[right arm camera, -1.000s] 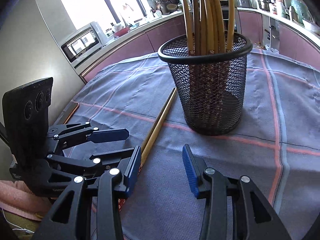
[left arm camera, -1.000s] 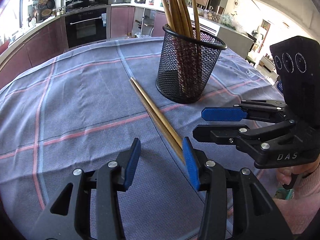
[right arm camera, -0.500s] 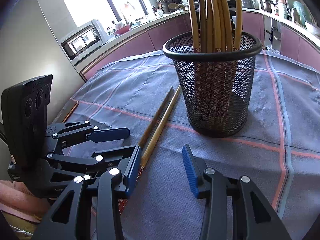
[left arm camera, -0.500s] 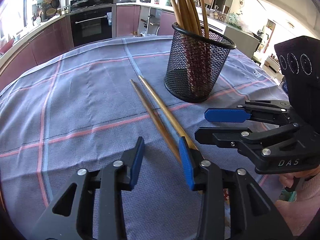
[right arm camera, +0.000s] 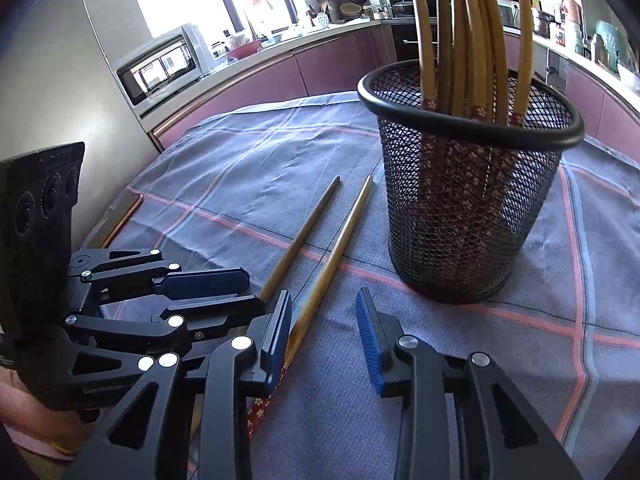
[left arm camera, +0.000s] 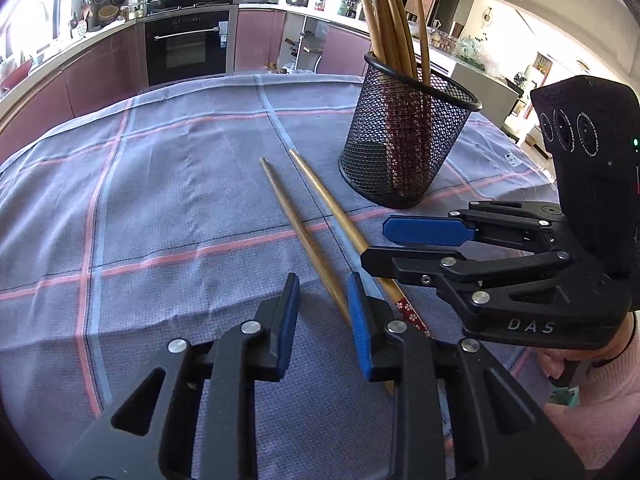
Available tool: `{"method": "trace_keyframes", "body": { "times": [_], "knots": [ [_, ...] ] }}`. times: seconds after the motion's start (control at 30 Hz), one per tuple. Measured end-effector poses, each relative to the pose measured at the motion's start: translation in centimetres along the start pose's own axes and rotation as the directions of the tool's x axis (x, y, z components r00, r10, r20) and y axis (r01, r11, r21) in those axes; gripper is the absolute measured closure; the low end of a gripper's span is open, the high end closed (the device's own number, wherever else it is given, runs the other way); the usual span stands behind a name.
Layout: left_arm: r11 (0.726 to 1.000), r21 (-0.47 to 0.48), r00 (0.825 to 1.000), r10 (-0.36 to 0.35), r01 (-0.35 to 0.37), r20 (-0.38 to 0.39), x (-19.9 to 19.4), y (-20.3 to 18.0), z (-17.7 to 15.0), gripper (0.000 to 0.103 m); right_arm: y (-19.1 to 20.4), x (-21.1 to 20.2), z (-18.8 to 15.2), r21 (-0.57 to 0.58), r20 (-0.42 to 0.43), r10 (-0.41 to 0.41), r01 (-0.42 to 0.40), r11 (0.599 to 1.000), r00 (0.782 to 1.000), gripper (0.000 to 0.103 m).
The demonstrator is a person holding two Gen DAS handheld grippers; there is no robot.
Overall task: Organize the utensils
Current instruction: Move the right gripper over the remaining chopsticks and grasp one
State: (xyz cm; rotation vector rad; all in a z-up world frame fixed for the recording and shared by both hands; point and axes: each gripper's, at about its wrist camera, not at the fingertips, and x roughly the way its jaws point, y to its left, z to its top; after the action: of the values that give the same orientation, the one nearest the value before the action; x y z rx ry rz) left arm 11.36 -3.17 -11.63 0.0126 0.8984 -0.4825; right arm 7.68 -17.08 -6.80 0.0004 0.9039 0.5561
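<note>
Two bamboo chopsticks lie side by side on the checked cloth, a left one [left arm camera: 298, 228] and a right one [left arm camera: 332, 210]; they also show in the right wrist view [right arm camera: 304, 228] [right arm camera: 340, 240]. A black mesh cup [left arm camera: 404, 140] [right arm camera: 468, 204] holds several upright chopsticks. My left gripper [left arm camera: 324, 316] is open, its jaws around the near end of the left chopstick. My right gripper [right arm camera: 322, 328] is open, with the right chopstick's near end beside its left finger. Each gripper also shows in the other's view [left arm camera: 404, 240] [right arm camera: 224, 292].
The blue-grey cloth with pink lines [left arm camera: 160, 208] covers the table. Kitchen cabinets and an oven [left arm camera: 186, 46] stand behind. A microwave [right arm camera: 160, 68] sits at the left in the right wrist view.
The two chopsticks have spread apart from lying tight together. My left gripper has narrowed and come around the left chopstick's end. The right gripper has moved closer to the mesh cup.
</note>
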Motion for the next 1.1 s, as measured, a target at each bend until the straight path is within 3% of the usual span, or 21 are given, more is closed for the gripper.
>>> {"method": "trace_keyframes", "body": {
  "times": [0.23, 0.53, 0.7, 1.1],
  "knots": [
    [1.000, -0.010, 1.000, -0.003, 0.003, -0.001, 0.2, 0.1, 0.1, 0.079, 0.1, -0.2, -0.2, -0.013, -0.017, -0.027, 0.027, 1.000, 0.999, 0.085],
    [1.000, -0.016, 1.000, 0.012, -0.013, -0.012, 1.0, 0.3, 0.9, 0.078, -0.2, 0.0, -0.1, 0.000, -0.016, -0.038, 0.038, 0.999, 0.999, 0.085],
    [1.000, -0.015, 1.000, 0.025, -0.025, -0.010, 1.2, 0.3, 1.2, 0.083, -0.1, 0.2, 0.0, 0.001, -0.009, -0.042, 0.042, 0.999, 0.999, 0.085],
    [0.998, -0.051, 0.999, 0.045, -0.045, -0.005, 1.5, 0.1, 1.2, 0.091, -1.4, -0.3, -0.4, 0.071, 0.006, 0.002, -0.002, 0.997, 1.000, 0.096]
  ]
}}
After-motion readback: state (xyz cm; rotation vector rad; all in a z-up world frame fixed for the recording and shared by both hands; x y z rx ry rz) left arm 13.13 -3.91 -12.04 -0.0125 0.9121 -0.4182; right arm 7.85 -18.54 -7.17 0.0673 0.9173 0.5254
